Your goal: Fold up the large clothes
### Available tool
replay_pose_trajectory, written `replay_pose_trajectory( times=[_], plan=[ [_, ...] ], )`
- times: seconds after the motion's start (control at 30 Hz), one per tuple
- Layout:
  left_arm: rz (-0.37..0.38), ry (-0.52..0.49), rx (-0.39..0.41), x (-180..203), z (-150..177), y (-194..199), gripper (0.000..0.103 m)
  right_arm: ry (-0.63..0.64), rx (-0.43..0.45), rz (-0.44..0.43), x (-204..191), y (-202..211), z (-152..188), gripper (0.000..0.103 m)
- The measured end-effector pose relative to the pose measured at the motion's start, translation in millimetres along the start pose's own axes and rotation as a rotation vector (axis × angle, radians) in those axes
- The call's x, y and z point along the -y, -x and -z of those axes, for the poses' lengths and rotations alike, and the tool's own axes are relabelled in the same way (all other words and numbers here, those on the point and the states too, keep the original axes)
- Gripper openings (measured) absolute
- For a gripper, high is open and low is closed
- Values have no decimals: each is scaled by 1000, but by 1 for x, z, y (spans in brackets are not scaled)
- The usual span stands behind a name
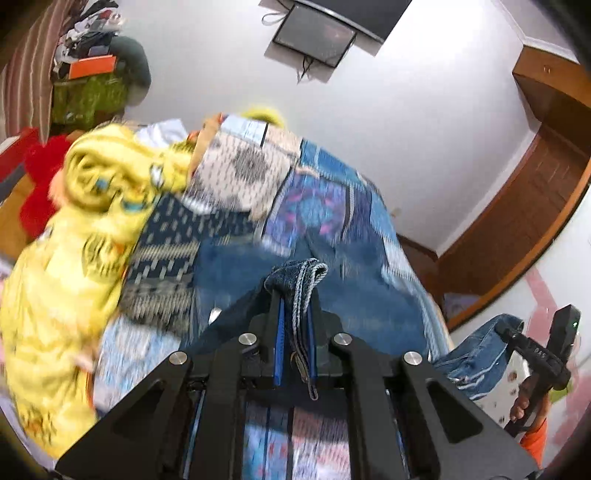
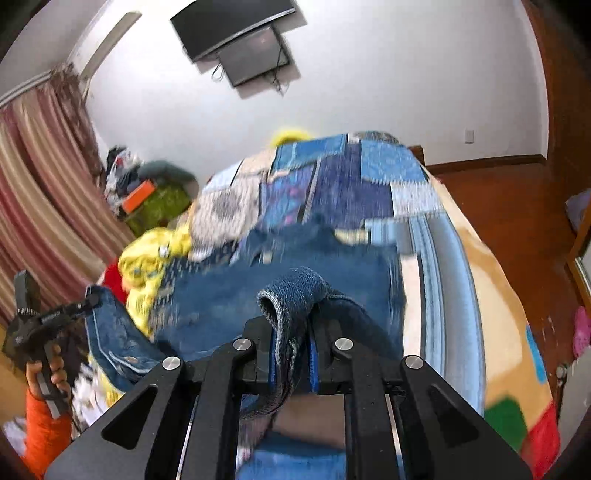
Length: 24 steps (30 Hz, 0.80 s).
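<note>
- The left gripper (image 1: 294, 295) is clamped on a folded denim hem of the jeans (image 1: 236, 269), a roll of fabric bulging just past its tips and a frayed strip trailing back between the blue pads.
- The right gripper (image 2: 293, 317) pinches another rolled edge of the same jeans in the same way, with the cloth looped over its fingertips.
- Ahead of both tools the rest of the jeans lies spread, blurred, on a bed under a blue patchwork cover (image 1: 325, 199).
- To the left of the left gripper, close beside the denim, a crumpled yellow blanket (image 1: 74, 229) is heaped; beyond it sits something red (image 1: 40, 184).
- Further ahead and left of the right gripper stand a green bag with an orange box (image 2: 138, 197) and a striped curtain (image 2: 40, 177).
- High on the white wall ahead hang two dark screens (image 2: 236, 33).
- To the right of the right gripper the bed edge drops to a brown wooden floor (image 2: 509, 206).
- Each hand (image 2: 55, 369) shows at the frame edge of the other view, wearing an orange sleeve (image 2: 44, 432).
</note>
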<state>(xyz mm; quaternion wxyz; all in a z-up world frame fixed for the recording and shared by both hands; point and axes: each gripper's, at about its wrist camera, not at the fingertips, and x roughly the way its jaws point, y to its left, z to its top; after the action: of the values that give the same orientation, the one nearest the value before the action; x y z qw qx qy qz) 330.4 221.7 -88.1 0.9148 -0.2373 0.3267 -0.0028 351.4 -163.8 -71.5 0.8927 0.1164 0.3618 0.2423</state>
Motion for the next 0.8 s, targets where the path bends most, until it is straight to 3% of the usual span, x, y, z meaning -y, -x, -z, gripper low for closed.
replay_pose_trajectory(
  times=[0.13, 0.27, 0.47, 0.57, 0.7, 0.77, 0.8],
  plan=[
    [-29, 14, 29, -3, -41, -38, 9, -24, 7, 23, 16, -40, -35, 11],
    [-54, 41, -16, -15, -61, -93, 9, -61, -15, 71, 39, -90, -58, 11],
    [-164, 68, -175, -51, -49, -193, 10, -122, -126, 138, 72, -174, -53, 11],
    [-179, 123, -245, -74, -35, -227, 11, -105, -183, 160, 80, -199, -40, 12],
    [-181, 123, -256, -81, -27, -237, 17, -68, -240, 162, 86, -206, -26, 22],
    [-207, 102, -276, -76, -27, -234, 32, -54, -265, 160, 86, -203, -28, 25],
    [-233, 79, -298, -72, -29, -232, 46, -41, -275, 165, 83, -200, -31, 26]
  ],
)
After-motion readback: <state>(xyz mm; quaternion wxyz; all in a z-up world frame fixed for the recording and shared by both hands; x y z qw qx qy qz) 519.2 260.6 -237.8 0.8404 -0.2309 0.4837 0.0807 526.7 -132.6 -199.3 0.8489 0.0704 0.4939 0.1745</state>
